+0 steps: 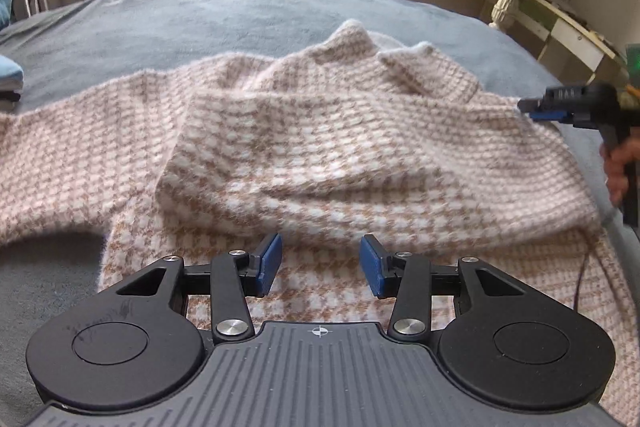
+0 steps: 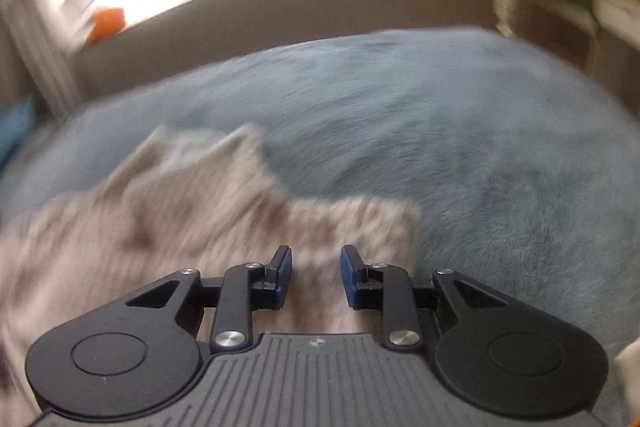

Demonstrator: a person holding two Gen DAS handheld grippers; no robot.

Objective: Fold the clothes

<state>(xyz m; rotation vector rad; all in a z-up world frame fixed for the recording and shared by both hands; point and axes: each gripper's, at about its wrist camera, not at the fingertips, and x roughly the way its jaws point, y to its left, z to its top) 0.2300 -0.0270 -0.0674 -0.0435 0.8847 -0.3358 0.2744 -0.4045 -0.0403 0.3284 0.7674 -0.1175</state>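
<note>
A pink-and-tan houndstooth knit sweater (image 1: pixel 320 147) lies spread on a bed covered with a grey-blue fleece blanket (image 1: pixel 180 23). One part of the sweater is folded over the middle, and its left sleeve stretches out toward the left edge of the left wrist view. The left claw (image 1: pixel 320 265) hovers over the sweater's near hem, its blue pads spread with only fabric visible between them, gripping nothing. The right claw (image 2: pixel 316 277) is likewise spread and empty, over the sweater's right corner; that view is blurred, so finer detail cannot be told. From the left wrist view, the right claw (image 1: pixel 538 109) appears at the sweater's far right edge, a hand (image 1: pixel 622 167) wrapped around its handle.
</note>
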